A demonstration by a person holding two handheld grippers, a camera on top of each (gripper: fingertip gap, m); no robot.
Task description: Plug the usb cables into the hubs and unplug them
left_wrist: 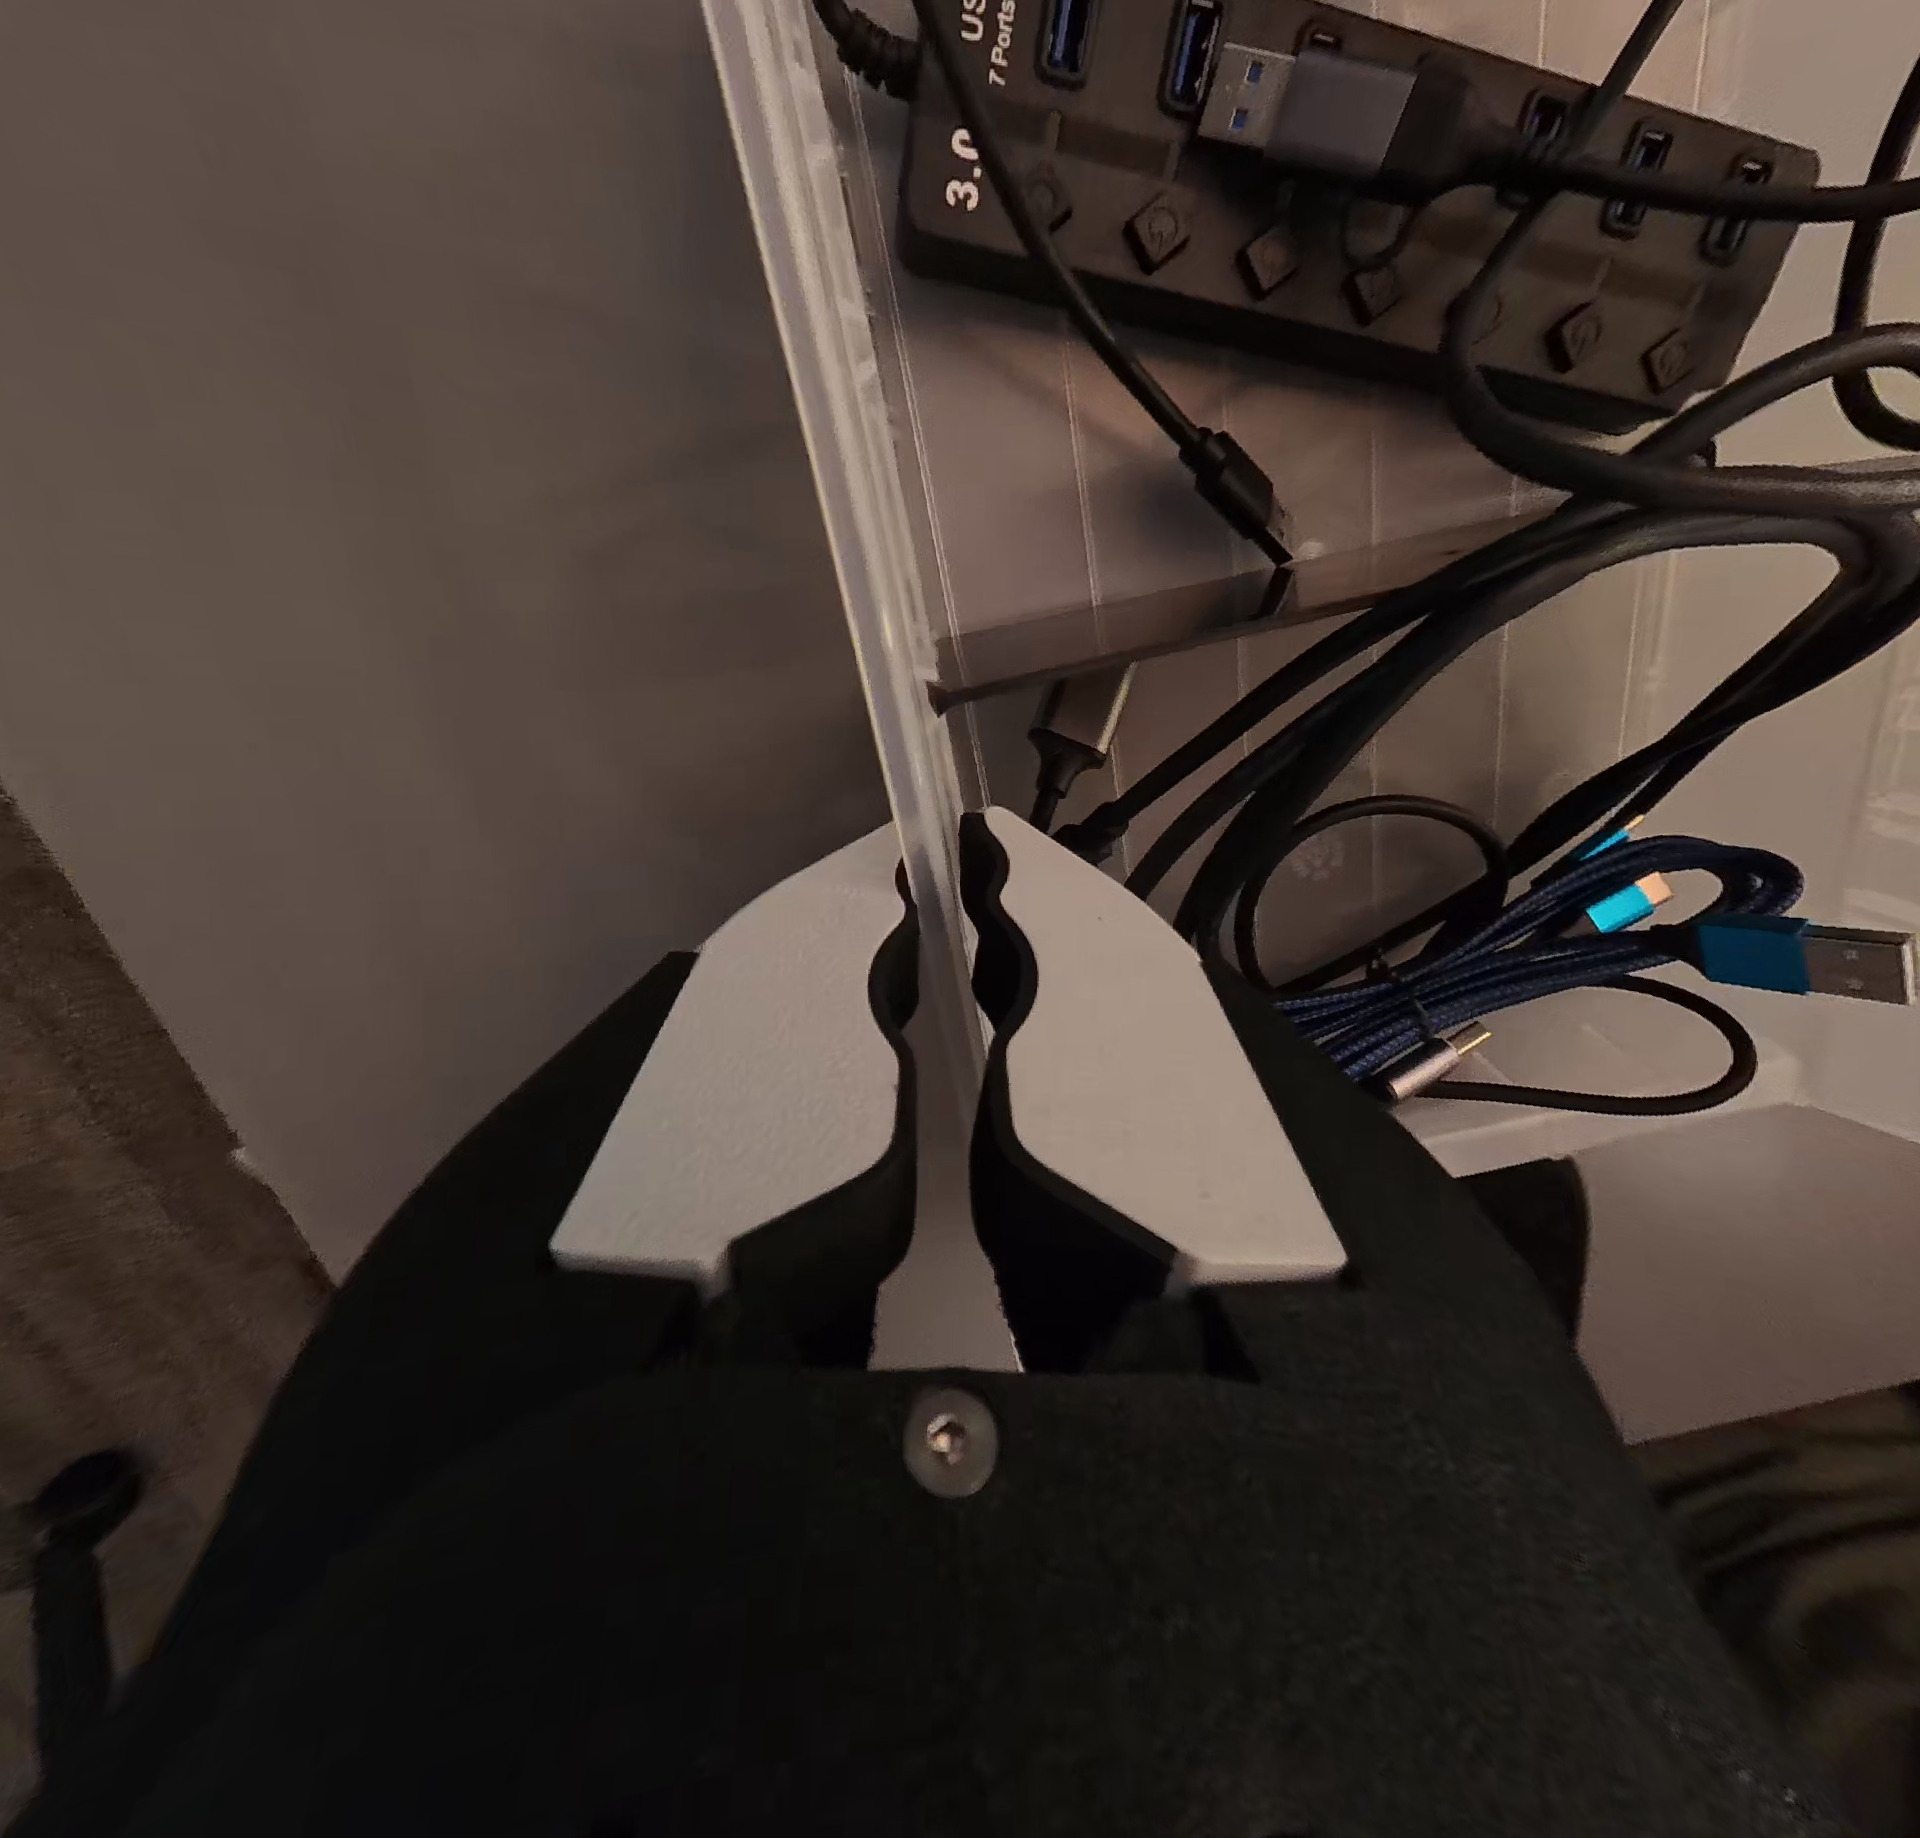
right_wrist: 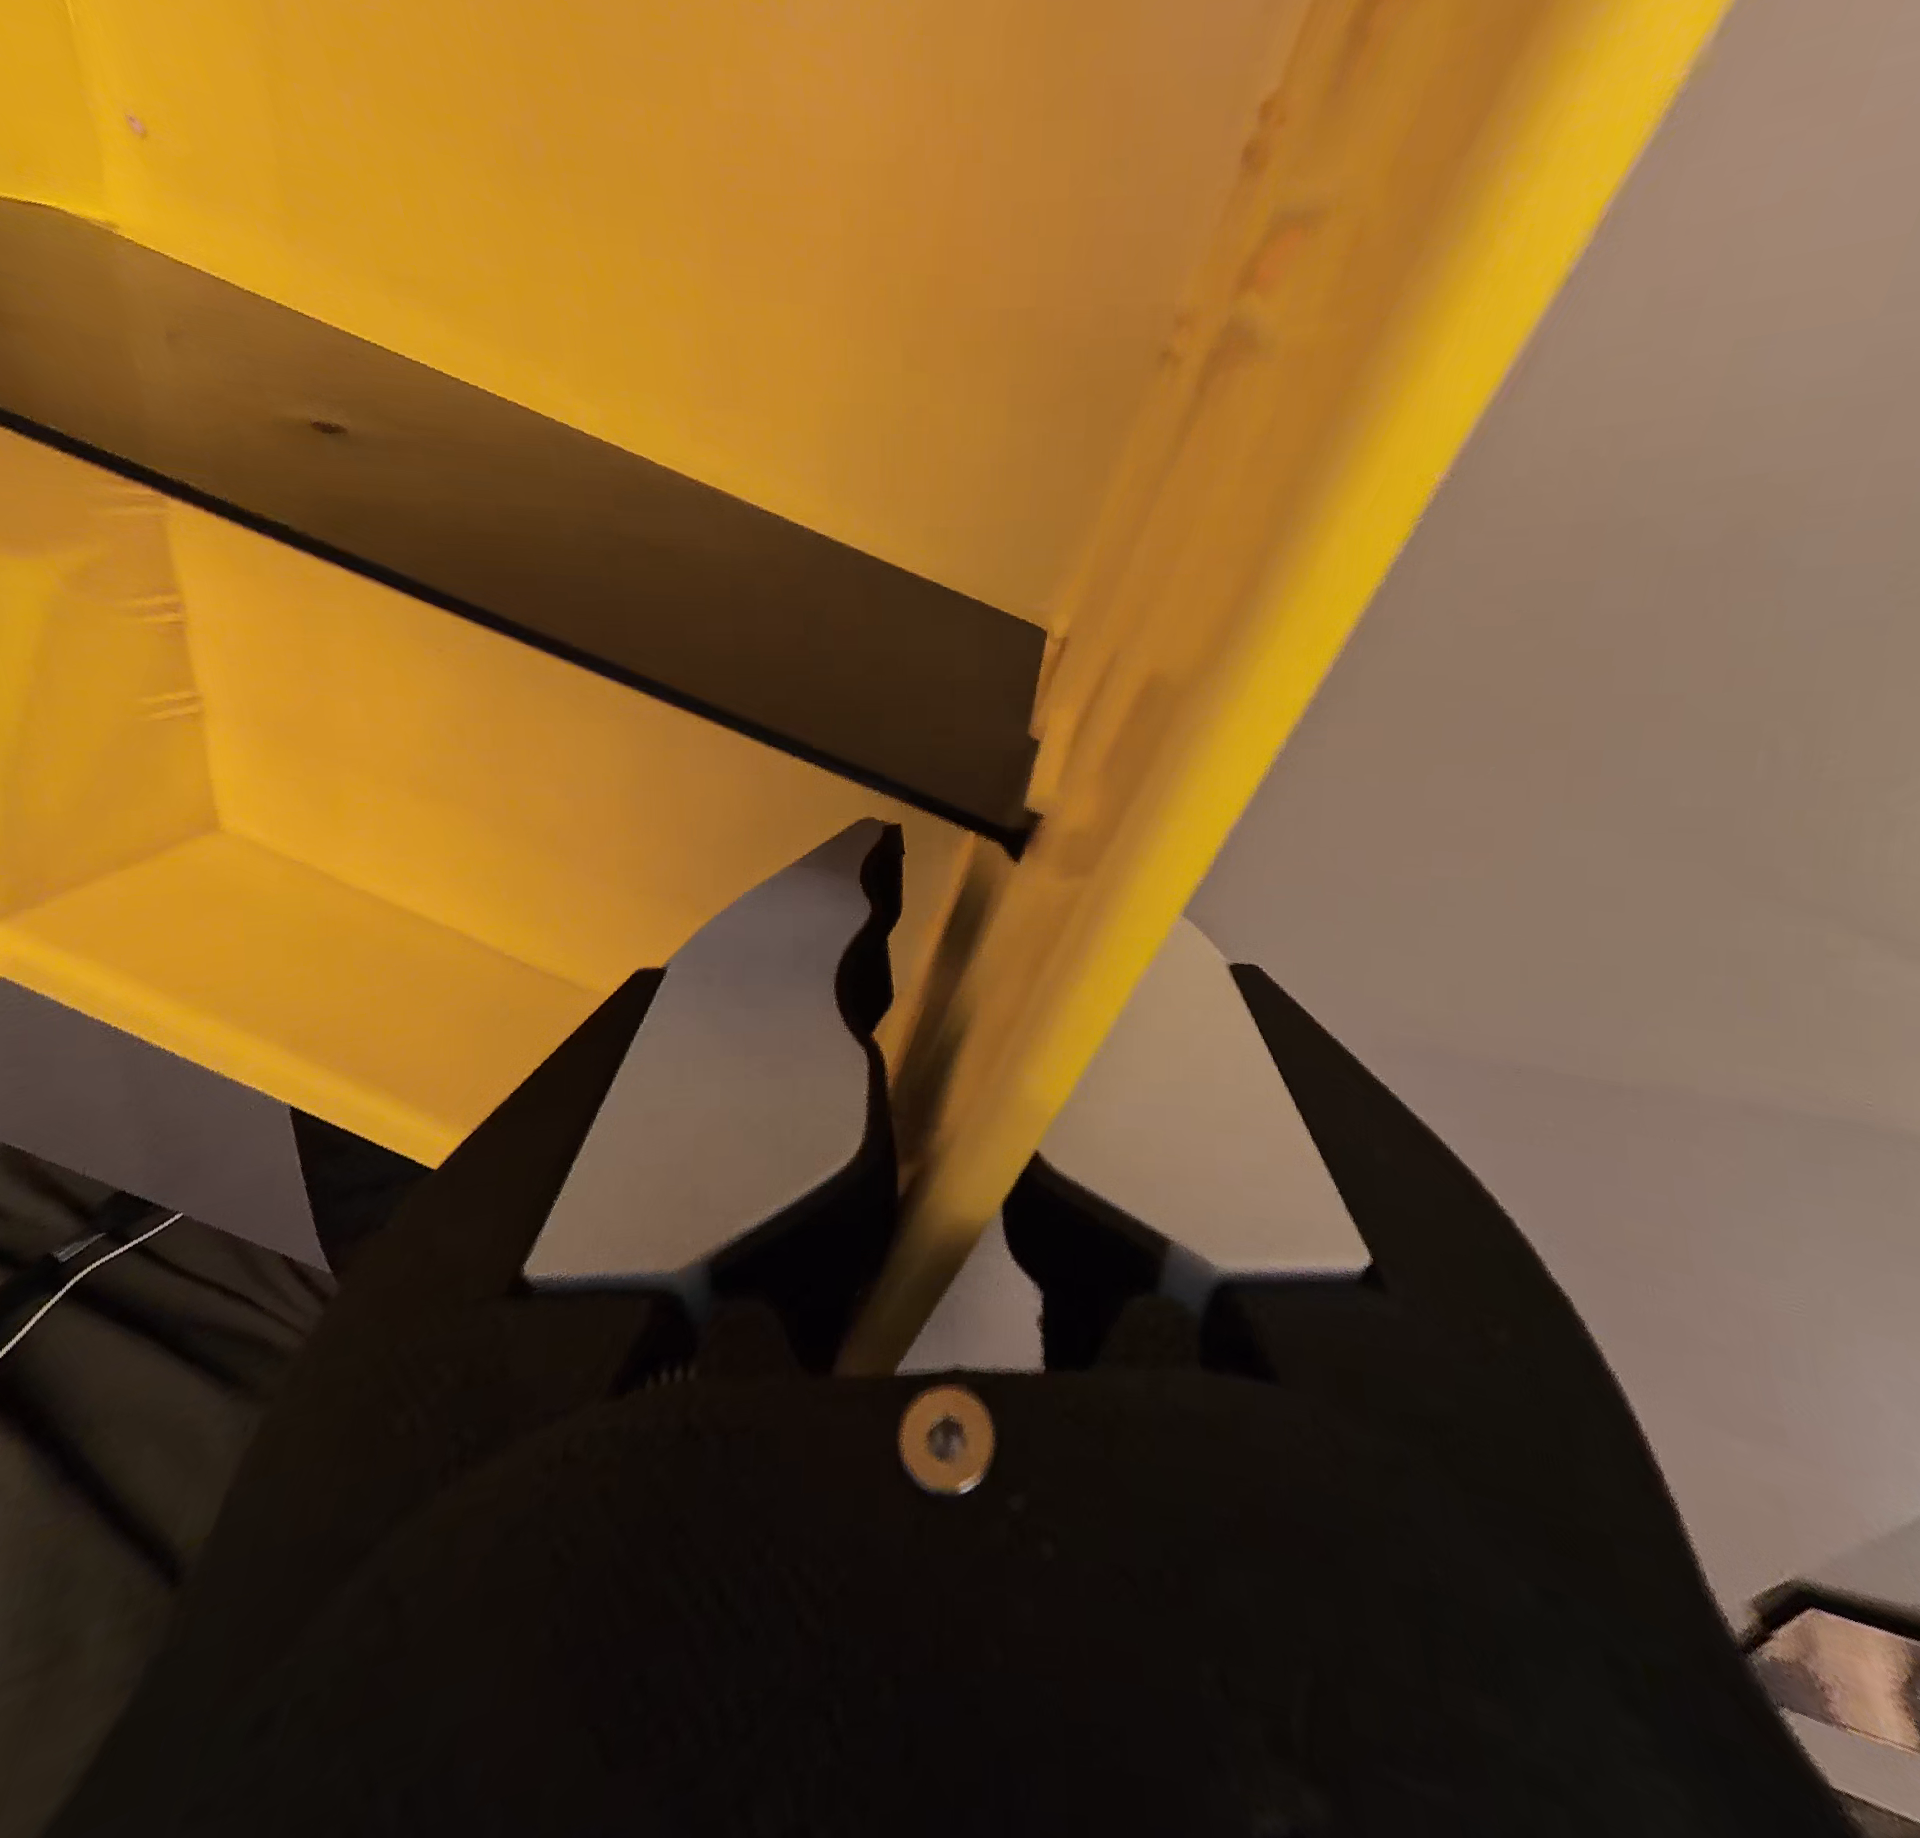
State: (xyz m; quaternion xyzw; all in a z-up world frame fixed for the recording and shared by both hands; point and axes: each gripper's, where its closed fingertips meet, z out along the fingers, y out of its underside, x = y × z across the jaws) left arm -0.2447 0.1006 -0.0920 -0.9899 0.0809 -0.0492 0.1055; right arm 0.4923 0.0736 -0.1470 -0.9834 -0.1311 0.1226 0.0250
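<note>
A: Left gripper [left_wrist: 940, 915]?
B: Clenched on clear acrylic panel edge [left_wrist: 831, 438]. Black multi-port USB hub [left_wrist: 1351, 199] on upper shelf, grey-plugged cable [left_wrist: 1309, 105] inserted.
A: Right gripper [right_wrist: 997, 957]?
B: Straddles yellow bin wall [right_wrist: 1195, 645]; grip unclear.

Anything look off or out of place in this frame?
Yes. Neither gripper holds a cable: the left gripper is clamped on the clear shelf wall, and the right gripper straddles the yellow wall. A grey USB plug sits only partway in the hub.

place: indoor room, kind unclear | cues: plain wall [left_wrist: 416, 438], carpet [left_wrist: 94, 1113], clear shelf unit [left_wrist: 831, 438]
</note>
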